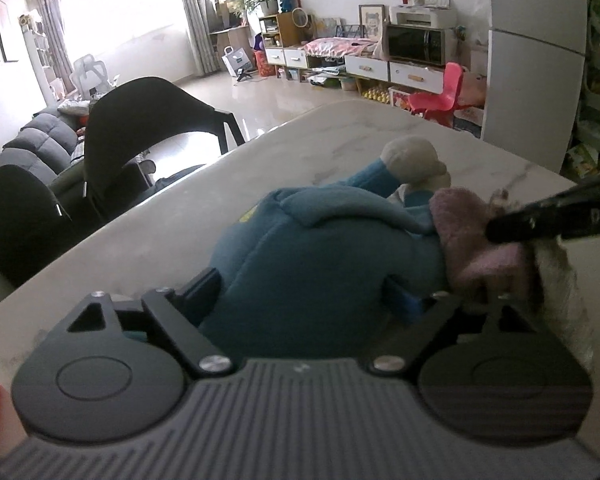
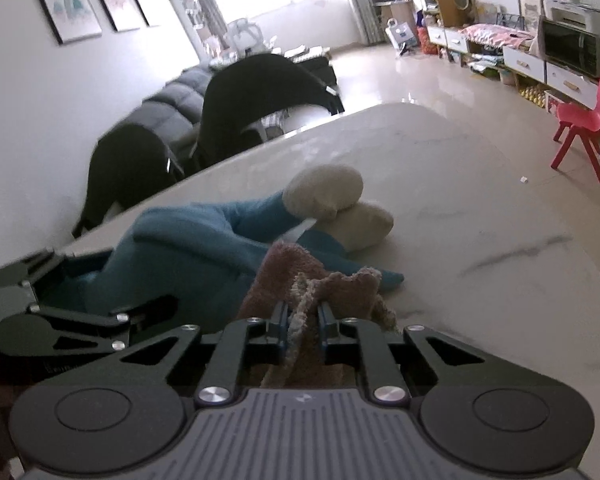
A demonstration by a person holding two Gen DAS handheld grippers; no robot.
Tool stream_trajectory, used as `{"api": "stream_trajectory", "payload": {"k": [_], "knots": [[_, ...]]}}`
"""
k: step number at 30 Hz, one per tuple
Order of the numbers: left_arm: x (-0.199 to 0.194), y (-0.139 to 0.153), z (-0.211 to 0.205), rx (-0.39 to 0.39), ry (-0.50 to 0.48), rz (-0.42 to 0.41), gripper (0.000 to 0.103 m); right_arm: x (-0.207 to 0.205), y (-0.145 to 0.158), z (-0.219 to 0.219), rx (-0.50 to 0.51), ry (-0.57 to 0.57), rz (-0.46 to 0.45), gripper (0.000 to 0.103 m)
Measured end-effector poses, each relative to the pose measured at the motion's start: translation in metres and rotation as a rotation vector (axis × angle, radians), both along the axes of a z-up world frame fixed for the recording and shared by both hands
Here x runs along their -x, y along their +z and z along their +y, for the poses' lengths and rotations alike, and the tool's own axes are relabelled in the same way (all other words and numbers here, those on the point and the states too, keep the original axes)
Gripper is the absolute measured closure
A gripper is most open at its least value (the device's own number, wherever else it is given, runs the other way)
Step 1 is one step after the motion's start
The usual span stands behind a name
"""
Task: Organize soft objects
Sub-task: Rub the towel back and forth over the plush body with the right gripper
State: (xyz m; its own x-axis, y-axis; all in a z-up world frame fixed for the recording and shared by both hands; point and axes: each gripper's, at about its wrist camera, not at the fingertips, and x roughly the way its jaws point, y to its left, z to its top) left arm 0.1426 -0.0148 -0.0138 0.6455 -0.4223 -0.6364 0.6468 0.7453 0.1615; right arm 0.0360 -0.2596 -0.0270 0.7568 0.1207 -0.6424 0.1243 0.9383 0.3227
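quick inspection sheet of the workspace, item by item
surface: marble-look table, bare on its far side
job's things: blue plush toy lying on the table, beige feet pointing away; pink towel against it
clutter: nothing seen
grippers: left gripper closed around the plush body; right gripper pinching the towel
cables: nothing seen
surroundings: black chairs, grey sofa, pink child chair, fridge, microwave

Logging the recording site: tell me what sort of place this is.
Most likely a lived-in home, an open living and dining room. A grey sofa stands behind the marble-look table, a refrigerator beside it, and a microwave oven sits on low drawer cabinets.
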Motion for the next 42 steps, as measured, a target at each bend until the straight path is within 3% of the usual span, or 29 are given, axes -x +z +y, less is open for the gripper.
{"api": "stream_trajectory", "payload": {"k": [6, 12, 20, 28, 42], "knots": [[0.007, 0.007, 0.004, 0.033, -0.012, 0.018, 0.024, 0.013, 0.036, 0.0, -0.029, -0.007, -0.064, 0.088], [0.005, 0.009, 0.009, 0.057, -0.047, 0.054, 0.024, 0.013, 0.06, 0.01, -0.04, 0.049, -0.12, 0.088], [0.0, 0.008, 0.008, 0.097, 0.043, 0.053, 0.022, -0.01, 0.082, 0.026, -0.027, 0.148, -0.139, 0.088], [-0.013, 0.009, 0.011, 0.091, 0.1, 0.07, 0.021, -0.015, 0.068, 0.005, 0.007, 0.136, -0.094, 0.087], [-0.015, 0.005, 0.013, 0.082, 0.057, 0.067, 0.016, -0.021, 0.04, -0.034, 0.066, 0.099, -0.013, 0.084]]}}
